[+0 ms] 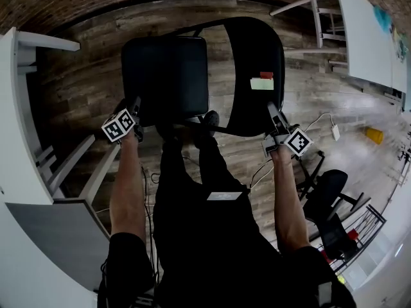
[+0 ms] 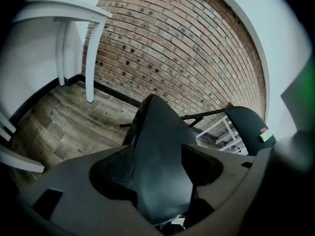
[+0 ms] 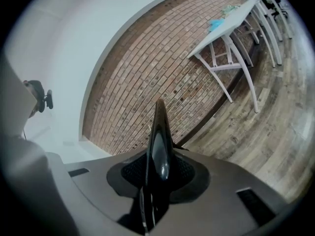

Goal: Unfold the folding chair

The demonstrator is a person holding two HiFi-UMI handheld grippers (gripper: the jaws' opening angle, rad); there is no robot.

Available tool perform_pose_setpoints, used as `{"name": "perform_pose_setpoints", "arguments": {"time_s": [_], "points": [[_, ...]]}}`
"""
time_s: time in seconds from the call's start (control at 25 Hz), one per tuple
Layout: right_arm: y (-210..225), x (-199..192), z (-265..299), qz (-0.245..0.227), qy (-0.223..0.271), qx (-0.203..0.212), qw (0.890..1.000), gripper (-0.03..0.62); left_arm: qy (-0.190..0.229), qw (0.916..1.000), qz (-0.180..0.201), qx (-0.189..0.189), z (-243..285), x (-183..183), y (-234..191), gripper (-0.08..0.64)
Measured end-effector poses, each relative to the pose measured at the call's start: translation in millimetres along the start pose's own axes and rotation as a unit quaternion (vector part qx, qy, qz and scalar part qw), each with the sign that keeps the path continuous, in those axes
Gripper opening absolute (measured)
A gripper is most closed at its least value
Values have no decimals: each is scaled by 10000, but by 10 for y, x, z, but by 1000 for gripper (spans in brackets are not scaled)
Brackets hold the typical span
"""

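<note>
The black folding chair stands on the wood floor, its seat (image 1: 166, 76) flat on the left and its backrest (image 1: 253, 69) with a green and red label on the right. My left gripper (image 1: 137, 115) is at the seat's near left corner. In the left gripper view the seat (image 2: 157, 132) lies between the wide jaws of the left gripper (image 2: 160, 156), which look open around it. My right gripper (image 1: 275, 126) is at the backrest's near edge. It is shut on that thin edge (image 3: 159, 132), clamped between the pads of the right gripper (image 3: 158, 168).
White tables stand at the left (image 1: 26, 108) and the top right (image 1: 366, 31), with a brick wall (image 2: 187, 48) behind the chair. A black office chair (image 1: 331, 191), cables (image 1: 321, 120) and a yellow object (image 1: 374, 135) lie at the right. The person's foot (image 1: 210, 119) is under the chair.
</note>
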State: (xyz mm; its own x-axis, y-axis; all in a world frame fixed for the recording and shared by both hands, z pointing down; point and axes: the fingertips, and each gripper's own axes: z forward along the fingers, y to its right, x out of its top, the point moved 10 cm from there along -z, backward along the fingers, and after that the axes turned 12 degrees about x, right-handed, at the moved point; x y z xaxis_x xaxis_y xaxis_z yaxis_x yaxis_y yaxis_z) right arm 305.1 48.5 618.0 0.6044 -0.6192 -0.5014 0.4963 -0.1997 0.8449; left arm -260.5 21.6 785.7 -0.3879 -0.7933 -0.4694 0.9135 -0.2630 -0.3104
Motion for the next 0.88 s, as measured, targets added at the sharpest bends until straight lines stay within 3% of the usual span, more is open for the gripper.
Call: {"name": "perform_pose_setpoints", "arguments": {"time_s": [0.28, 0.48, 0.6, 0.76, 0.88], "points": [[-221, -379, 397, 129, -378, 464, 9981, 94, -7, 9978, 230, -626, -78, 26, 286, 328], [-268, -386, 404, 231, -202, 497, 9983, 101, -325, 9847, 645, -1583, -188, -280, 1129, 328], [-288, -404, 418, 239, -200, 481, 9984, 103, -558, 9663, 668, -2421, -317, -439, 1610, 328], [-273, -404, 426, 267, -258, 461, 9982, 106, -892, 9267, 154, -3647, -477, -503, 2222, 328], [-351, -509, 520, 299, -301, 539, 9976, 114, -994, 9031, 146, -4176, -607, -468, 2522, 328]]}}
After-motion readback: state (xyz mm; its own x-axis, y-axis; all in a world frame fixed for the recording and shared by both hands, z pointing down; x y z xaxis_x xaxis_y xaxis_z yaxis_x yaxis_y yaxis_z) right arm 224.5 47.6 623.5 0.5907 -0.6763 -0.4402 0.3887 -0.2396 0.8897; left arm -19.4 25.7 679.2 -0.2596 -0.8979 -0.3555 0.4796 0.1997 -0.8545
